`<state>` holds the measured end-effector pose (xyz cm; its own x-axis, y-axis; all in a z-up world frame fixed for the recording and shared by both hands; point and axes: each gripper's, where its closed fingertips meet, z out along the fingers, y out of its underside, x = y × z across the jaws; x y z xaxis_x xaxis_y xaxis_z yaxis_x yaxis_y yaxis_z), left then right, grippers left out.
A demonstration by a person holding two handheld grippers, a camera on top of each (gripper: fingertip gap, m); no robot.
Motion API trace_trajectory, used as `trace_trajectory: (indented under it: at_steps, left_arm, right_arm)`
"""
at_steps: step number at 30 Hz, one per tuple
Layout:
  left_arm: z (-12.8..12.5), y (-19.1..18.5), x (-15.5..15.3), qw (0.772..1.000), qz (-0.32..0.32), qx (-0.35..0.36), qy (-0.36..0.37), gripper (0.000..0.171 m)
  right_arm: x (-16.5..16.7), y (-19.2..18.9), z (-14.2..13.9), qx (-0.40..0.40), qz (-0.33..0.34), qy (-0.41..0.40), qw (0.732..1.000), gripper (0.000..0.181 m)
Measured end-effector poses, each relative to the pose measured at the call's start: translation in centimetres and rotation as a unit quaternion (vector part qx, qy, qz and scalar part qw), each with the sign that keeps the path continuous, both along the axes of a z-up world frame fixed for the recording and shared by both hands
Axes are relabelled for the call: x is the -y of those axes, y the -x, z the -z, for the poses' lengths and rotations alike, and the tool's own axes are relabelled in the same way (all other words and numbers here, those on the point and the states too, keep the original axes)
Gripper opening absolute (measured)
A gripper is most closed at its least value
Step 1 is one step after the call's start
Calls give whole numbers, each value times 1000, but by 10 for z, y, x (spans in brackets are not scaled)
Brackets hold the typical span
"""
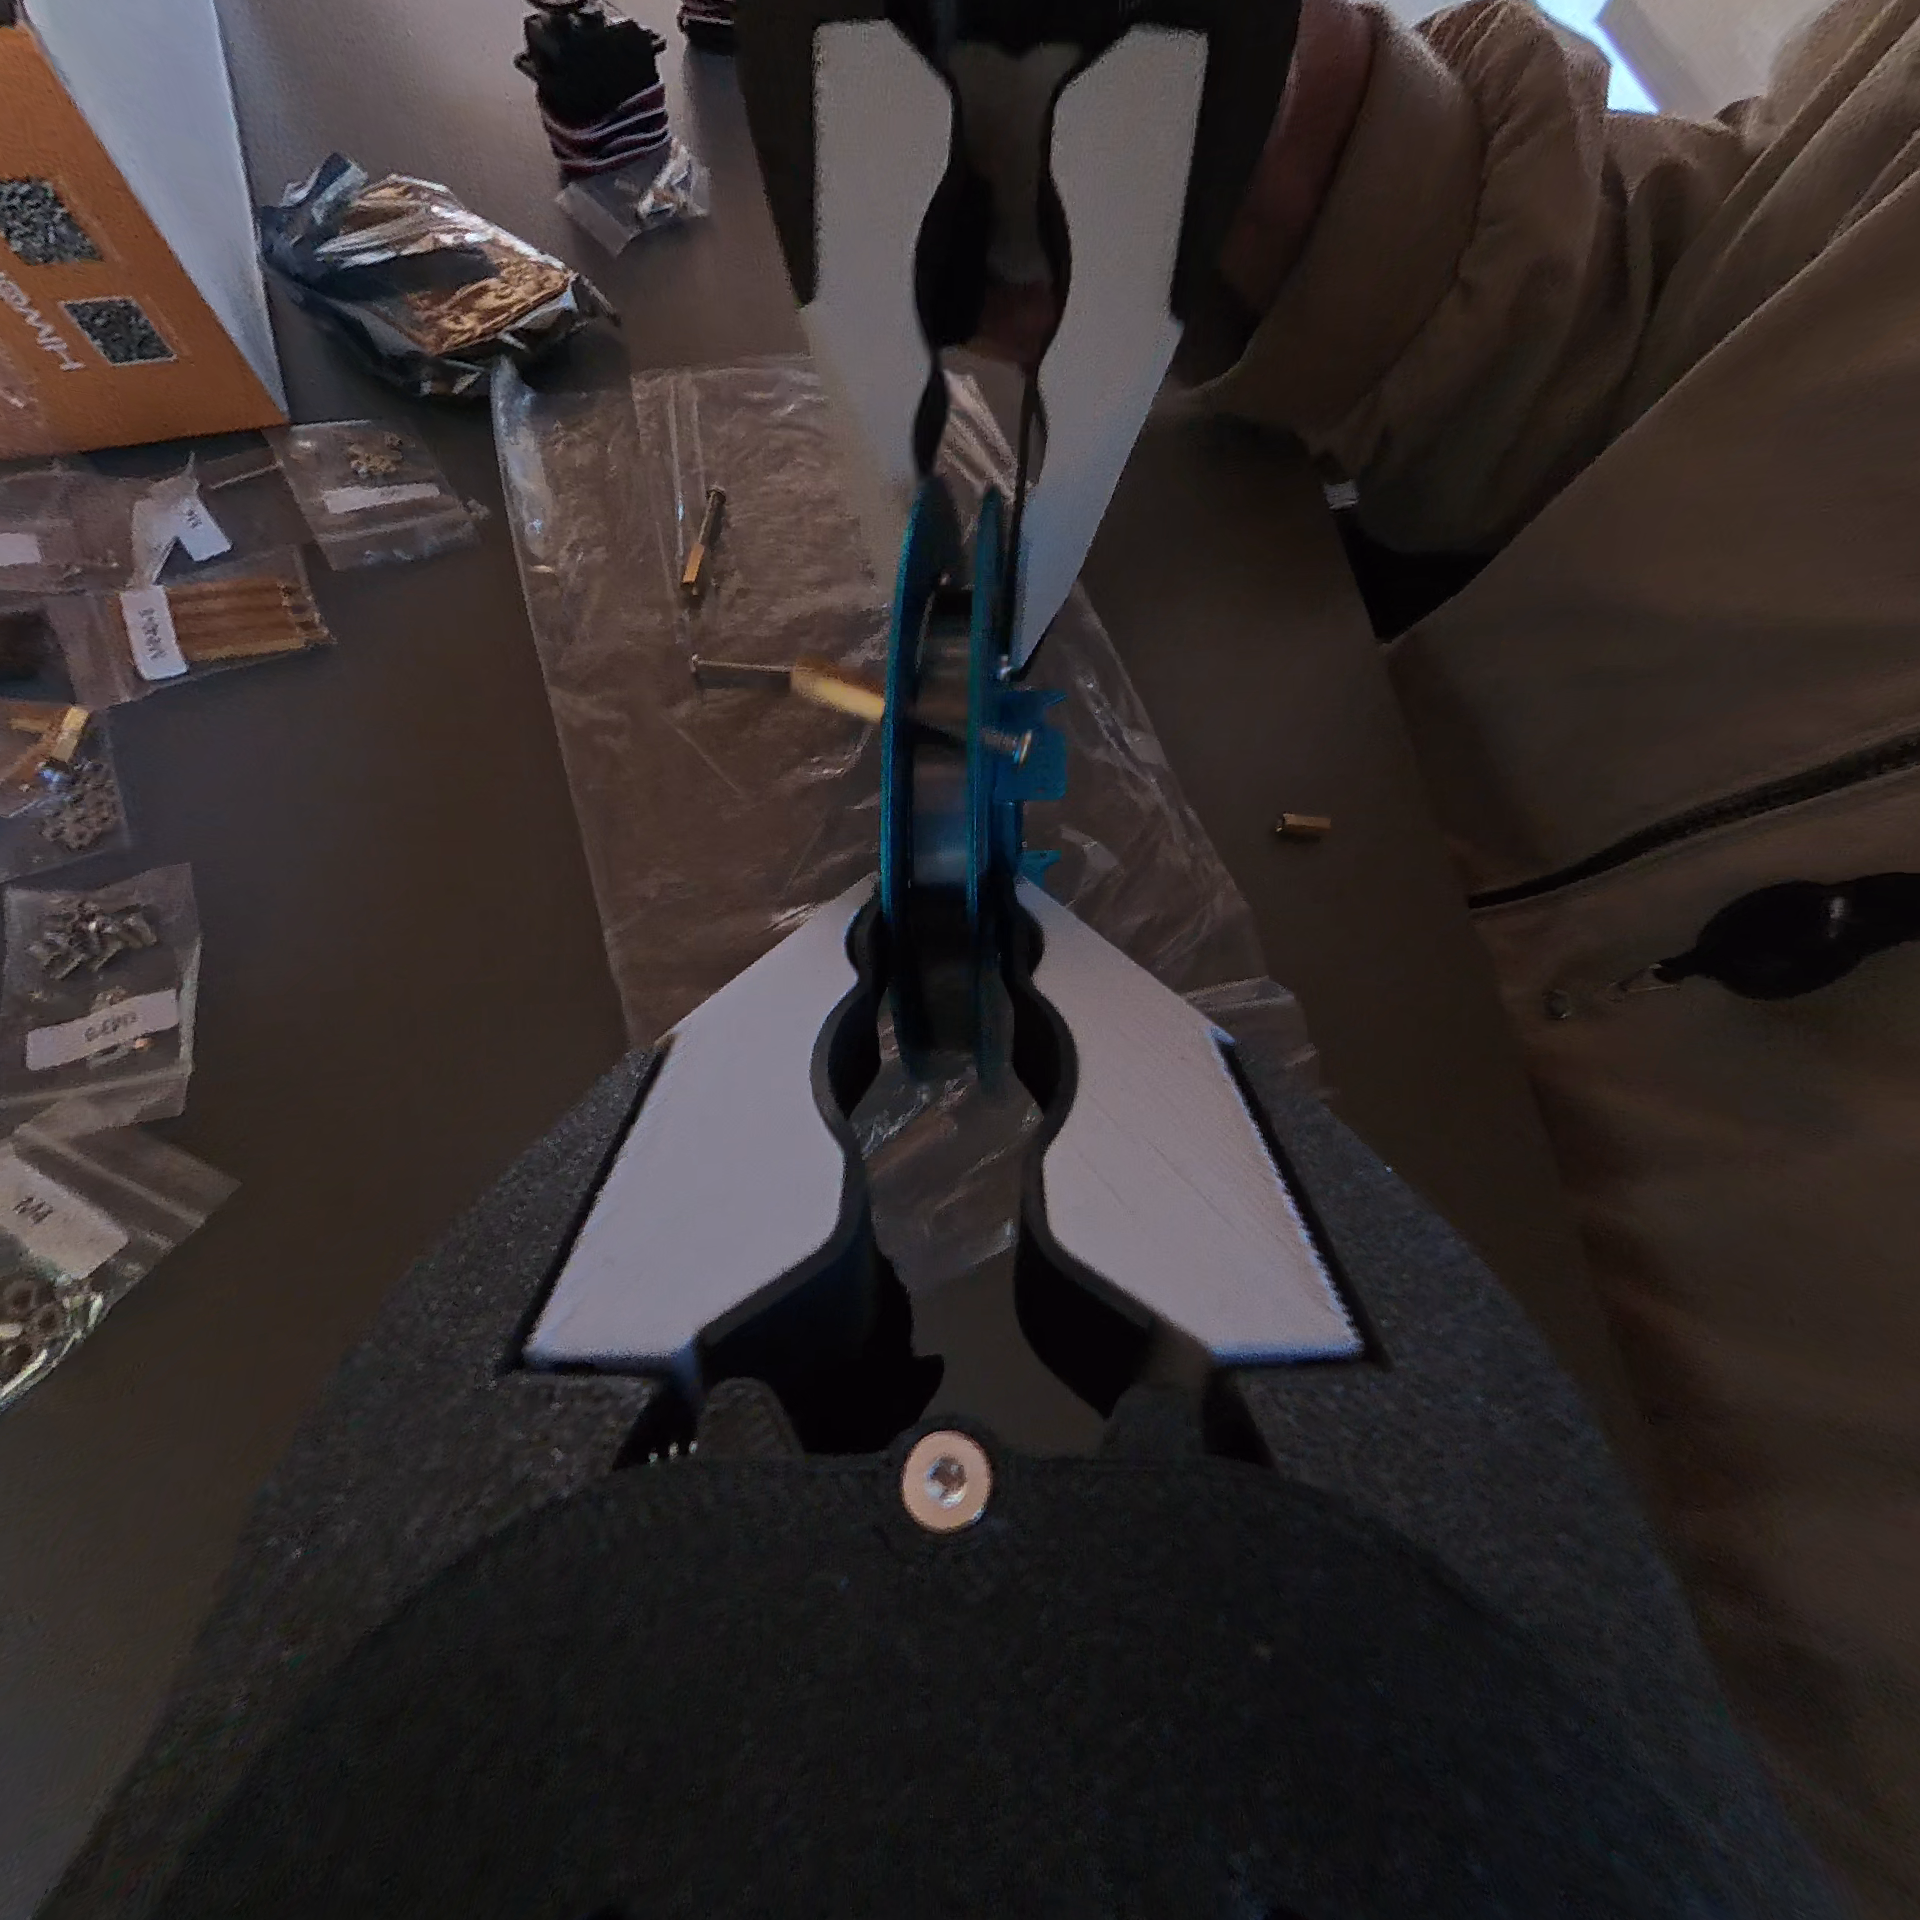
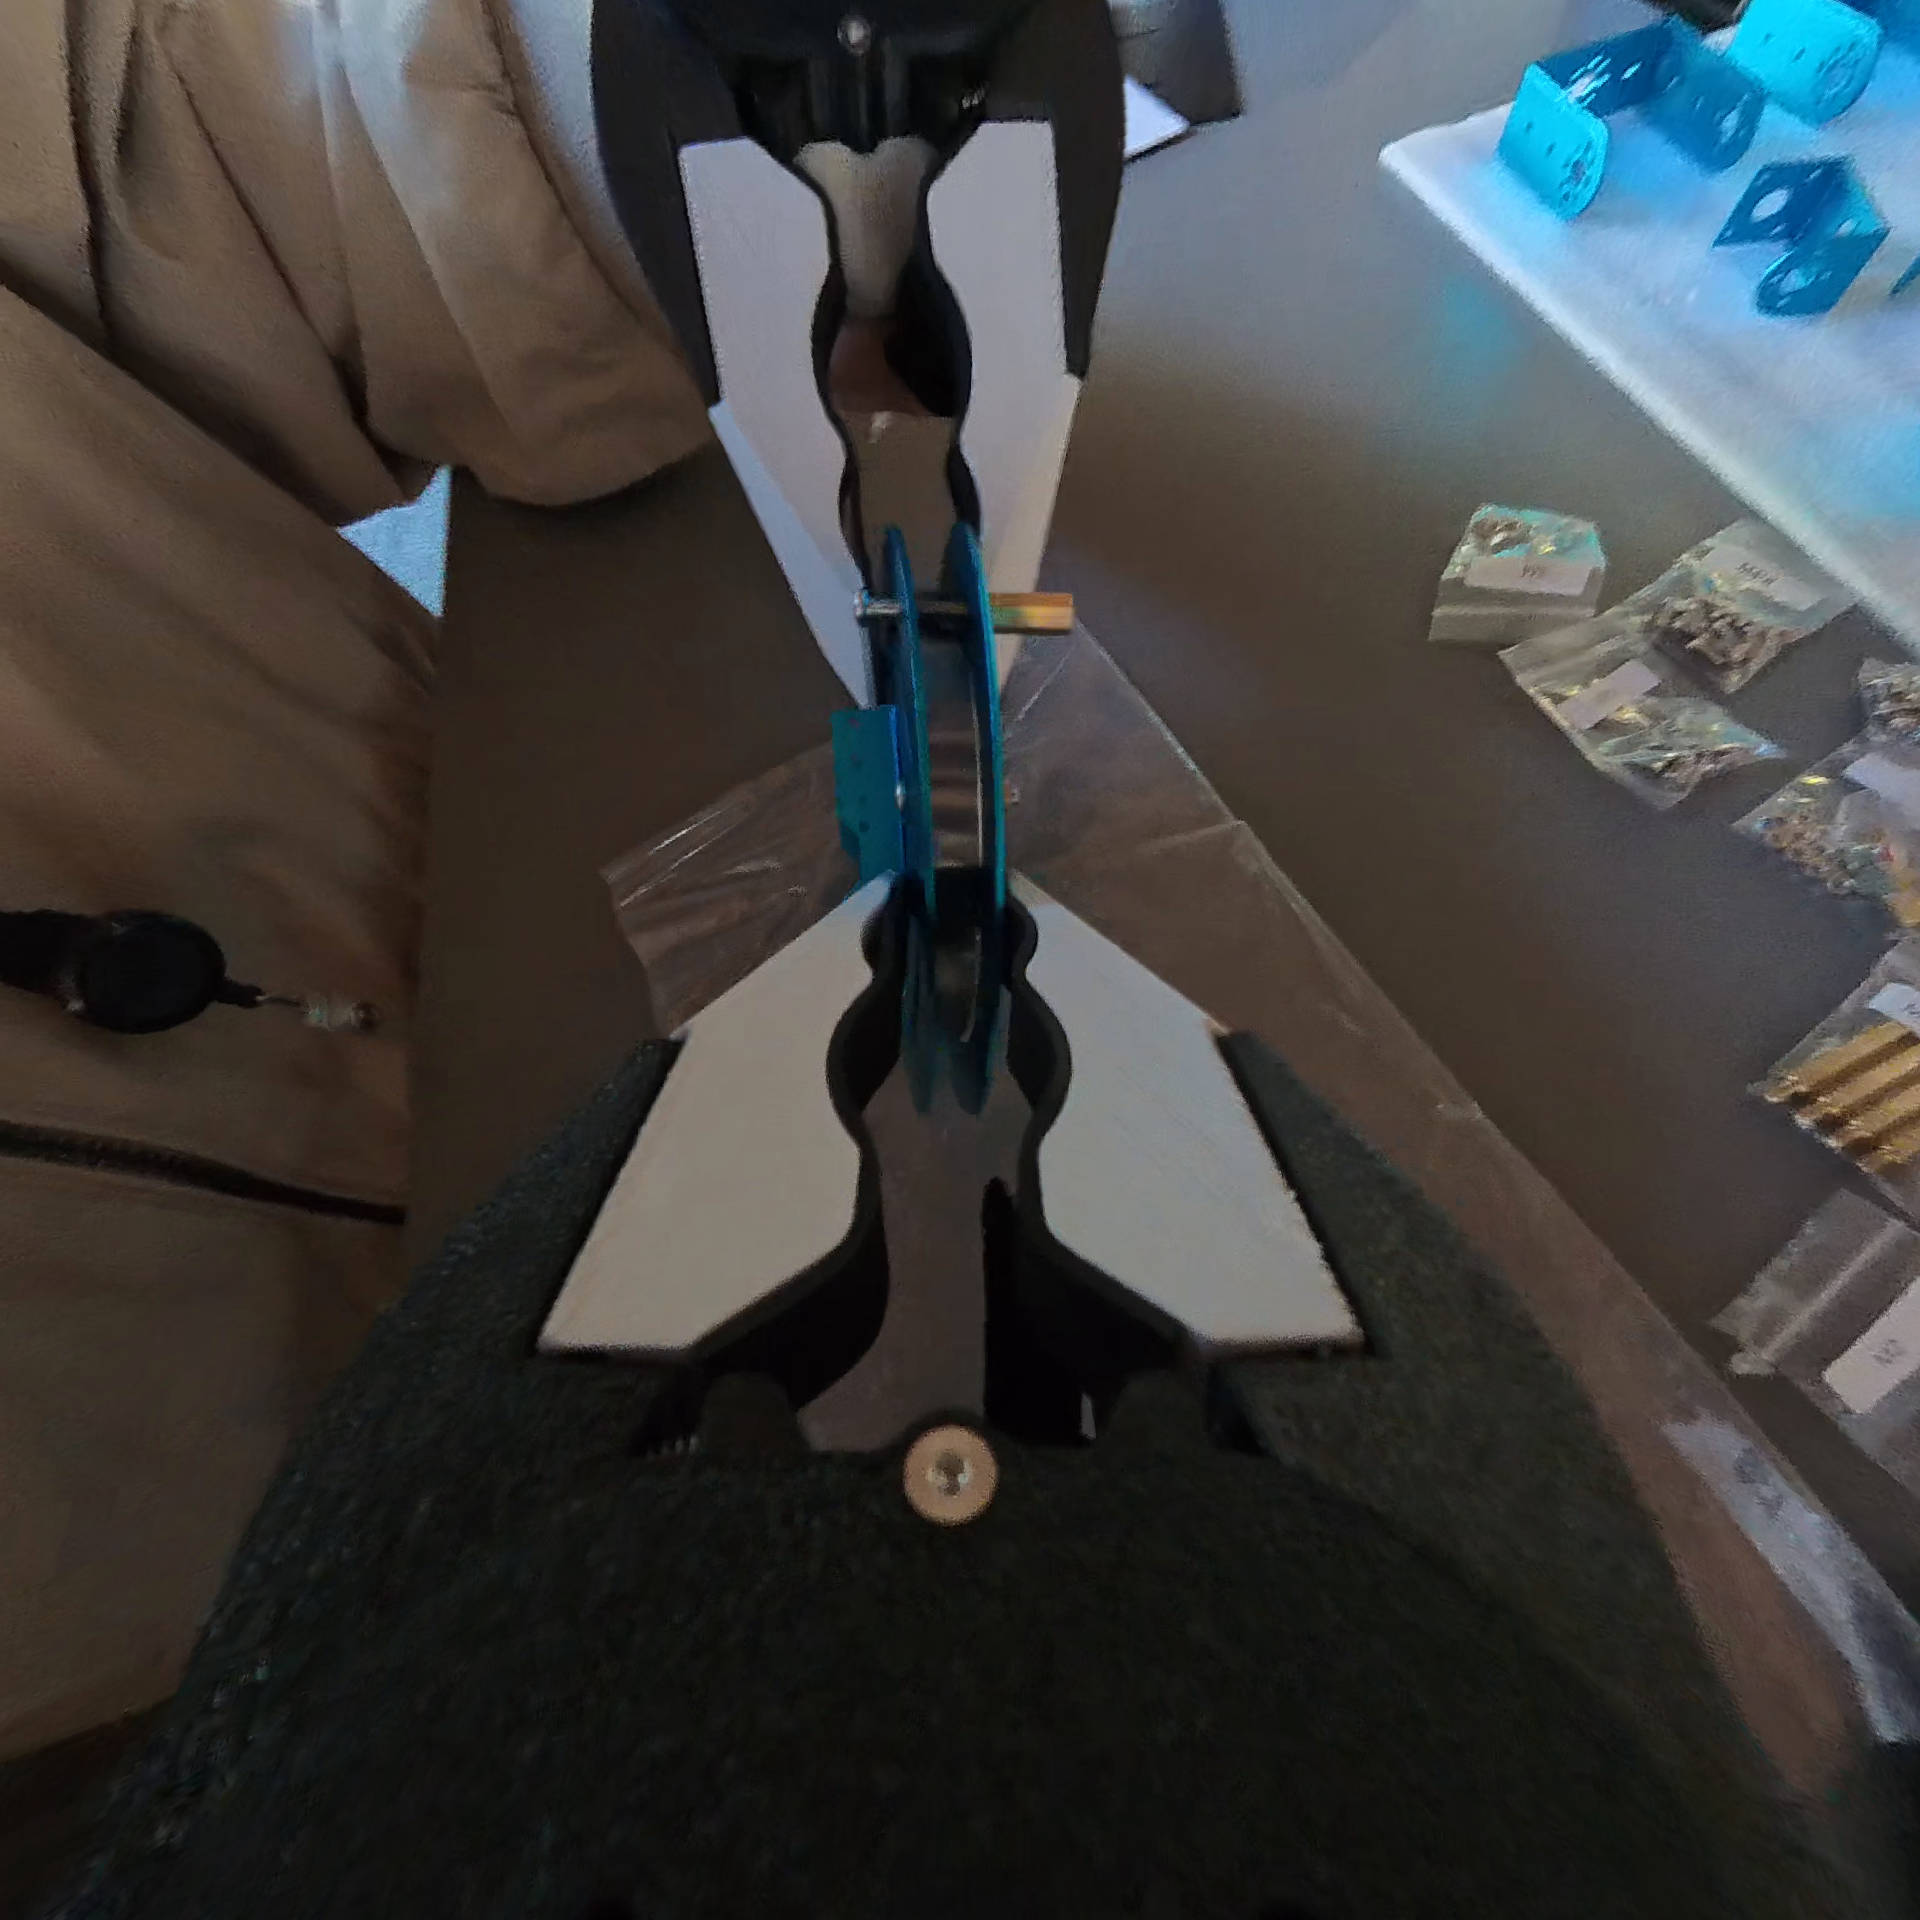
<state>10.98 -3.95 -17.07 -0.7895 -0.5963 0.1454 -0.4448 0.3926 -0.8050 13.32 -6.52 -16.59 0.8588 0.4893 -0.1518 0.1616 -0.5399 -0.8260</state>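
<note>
A blue metal assembly (image 1: 904,727) of two parallel discs is held edge-on between both grippers above the brown table. A screw (image 1: 1003,740) passes through the discs and a brass standoff (image 1: 836,691) sticks out of one side; a small blue bracket (image 1: 1039,758) sits on the other side. My left gripper (image 1: 948,894) is shut on the discs' near edge. My right gripper (image 1: 971,561) comes from opposite and is shut on the far edge. The right wrist view mirrors this: right gripper (image 2: 954,883), left gripper (image 2: 935,623), assembly (image 2: 977,727), standoff (image 2: 1029,606).
A clear plastic sheet (image 1: 707,623) with loose brass standoffs (image 1: 701,545) lies under the assembly. Small hardware bags (image 1: 94,935), a foil bag (image 1: 416,281) and an orange and white box (image 1: 104,260) lie around. Blue brackets (image 2: 1662,125) stand on a white tray. A person's beige jacket (image 1: 1662,623) is close. The gap from one gripper's tips to the other's is roughly 4 cm.
</note>
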Motion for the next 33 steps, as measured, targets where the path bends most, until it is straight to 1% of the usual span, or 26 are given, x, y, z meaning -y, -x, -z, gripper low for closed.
trace_trajectory:
  at_steps: [1, 4, 6, 10, 13, 14, 16, 18, 20, 21, 23, 25, 27, 30, 31, 33]
  left_arm:
    - [3, 0, -3, 1000, -6, 1, 0, 19]
    - [5, 2, -6, 999, -15, -2, 37, 20]
    - [6, 2, -8, 999, -22, 0, 48, 20]
    - [6, 2, -8, 997, -25, 9, 68, 19]
    - [6, 5, -7, 997, -14, 7, 73, 16]
    - [4, 3, -6, 997, -15, 14, 76, 15]
    - [-7, -1, -5, 994, -30, 16, 109, 14]
    - [-20, -5, -5, 988, -45, 18, 145, 13]
    - [-29, -6, -7, 982, -57, 6, 181, 14]
    - [-29, -5, -8, 980, -59, -5, 188, 14]
    - [-22, -2, -8, 981, -62, -25, 184, 14]
    - [-14, 2, -8, 984, -59, -28, 166, 14]
    - [-14, 2, -10, 983, -63, -28, 170, 14]
    - [-12, 6, -13, 986, -60, -23, 155, 15]
    - [-10, 8, -14, 987, -60, -22, 146, 16]
    - [-6, 12, -18, 990, -58, -16, 124, 18]
  right_arm:
    - [3, 1, -1, -14, -8, 6, 1000, 12]
    - [5, -3, -2, -28, -7, -15, 999, 9]
    - [7, -6, 0, -42, -3, -14, 999, 9]
    - [12, -8, 8, -73, 2, -6, 997, 8]
    - [12, -5, 20, -77, -2, 3, 997, 10]
    - [11, -2, 23, -78, -7, 8, 997, 10]
    - [10, 1, 30, -64, -9, 27, 998, 10]
    - [4, 1, 32, -42, 0, 18, 999, 11]
    - [1, 7, 28, -61, 3, 9, 998, 11]
    - [1, 10, 27, -75, 0, 11, 997, 12]
    - [2, 14, 29, -86, -4, 22, 996, 12]
    - [3, 16, 37, -72, -11, 35, 997, 13]
    - [-1, 14, 38, -61, -4, 35, 998, 17]
    - [-4, 13, 38, -55, 0, 31, 998, 20]
    - [-5, 13, 37, -60, 0, 31, 998, 19]
    - [-2, 17, 31, -87, -12, 33, 996, 12]
